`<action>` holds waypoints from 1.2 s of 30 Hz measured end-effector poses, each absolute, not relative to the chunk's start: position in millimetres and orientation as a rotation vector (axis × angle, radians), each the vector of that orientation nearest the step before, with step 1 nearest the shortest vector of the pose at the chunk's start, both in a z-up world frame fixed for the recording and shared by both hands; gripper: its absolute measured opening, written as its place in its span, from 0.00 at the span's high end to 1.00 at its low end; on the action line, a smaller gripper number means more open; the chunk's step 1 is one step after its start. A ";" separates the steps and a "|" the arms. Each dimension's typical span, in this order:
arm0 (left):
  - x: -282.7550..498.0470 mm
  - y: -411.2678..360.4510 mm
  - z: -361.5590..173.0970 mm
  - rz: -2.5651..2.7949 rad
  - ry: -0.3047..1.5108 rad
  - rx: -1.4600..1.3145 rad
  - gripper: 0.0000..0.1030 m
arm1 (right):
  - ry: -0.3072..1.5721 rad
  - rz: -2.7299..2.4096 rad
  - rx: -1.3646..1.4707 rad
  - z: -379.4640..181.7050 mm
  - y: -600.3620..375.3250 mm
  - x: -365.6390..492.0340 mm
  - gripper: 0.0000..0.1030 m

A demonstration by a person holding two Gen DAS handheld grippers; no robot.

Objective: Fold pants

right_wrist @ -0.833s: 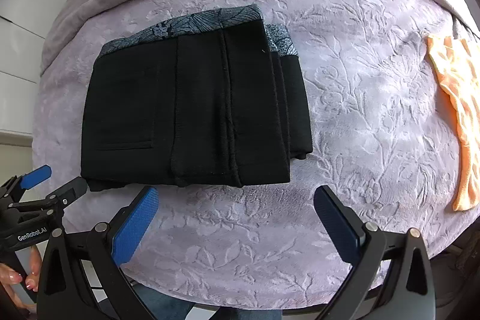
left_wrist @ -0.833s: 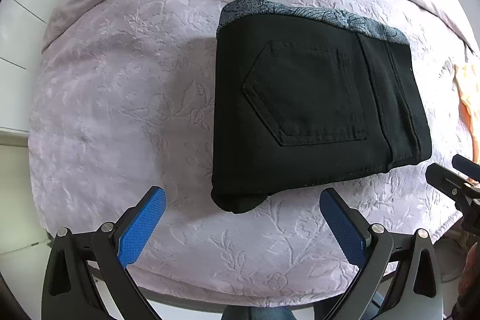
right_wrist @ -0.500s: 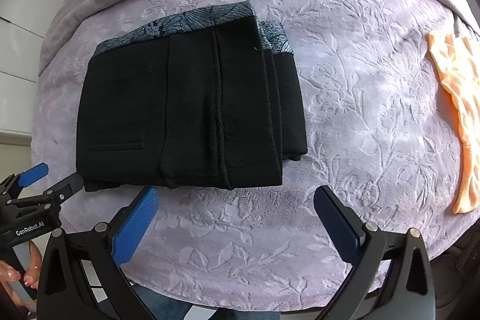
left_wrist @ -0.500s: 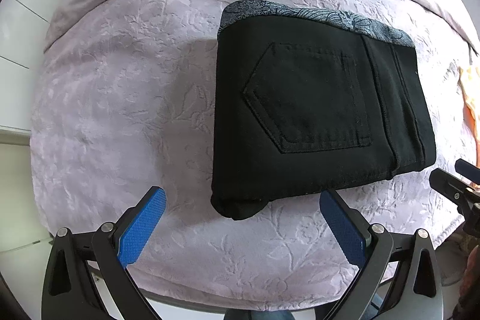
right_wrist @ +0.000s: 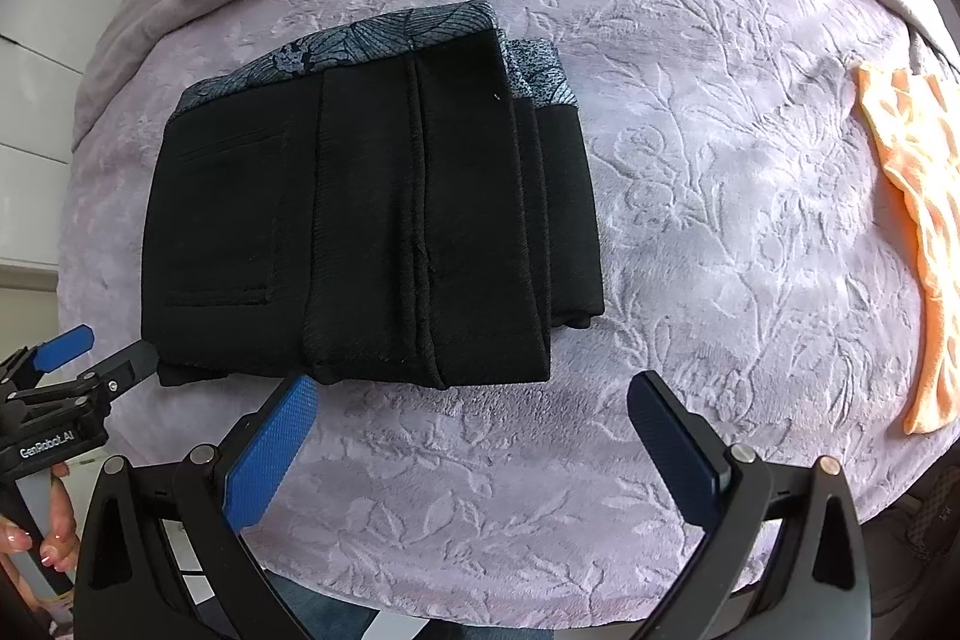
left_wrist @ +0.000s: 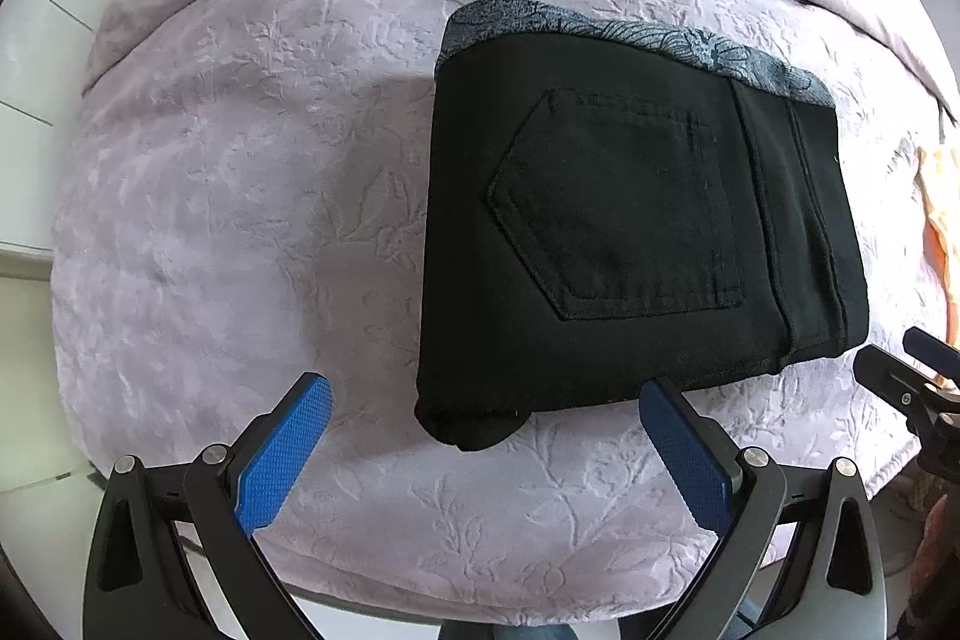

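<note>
Pants (left_wrist: 636,232) black, folded into compact rectangle on lilac bedspread (left_wrist: 240,160) | L gripper (left_wrist: 486,436) + R gripper (right_wrist: 474,430) both wide apart, holding nothing, near front edge | fold looks done, maybe tidy only

The pants (left_wrist: 636,232) are black, with a grey leaf-print band along the far edge — lying on a lilac blanket (right_wrist: 690,196) embossed with flowers; right of the pants, an orange cloth (right_wrist: 918,232).
</note>
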State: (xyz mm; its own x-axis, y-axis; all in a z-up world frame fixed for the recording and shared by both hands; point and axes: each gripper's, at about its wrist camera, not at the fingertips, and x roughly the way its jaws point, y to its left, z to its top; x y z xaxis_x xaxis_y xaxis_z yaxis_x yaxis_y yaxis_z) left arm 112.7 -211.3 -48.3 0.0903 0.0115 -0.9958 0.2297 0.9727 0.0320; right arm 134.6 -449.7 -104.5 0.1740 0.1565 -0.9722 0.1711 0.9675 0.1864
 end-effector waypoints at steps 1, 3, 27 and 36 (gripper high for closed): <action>113.2 -212.1 -48.0 -0.165 1.473 0.198 0.00 | 1.402 -0.010 0.278 -104.9 -450.2 135.4 0.00; 114.4 -212.4 -48.1 -0.165 1.473 0.195 0.00 | 1.401 -0.011 0.278 -105.1 -449.8 134.5 0.00; 142.7 -211.2 -55.7 -0.166 1.434 0.175 0.00 | 1.384 0.081 0.466 -121.0 -488.9 146.9 0.00; 150.4 -207.1 -60.6 -0.158 1.430 0.162 0.00 | 1.391 0.099 0.602 -134.7 -517.1 142.8 0.00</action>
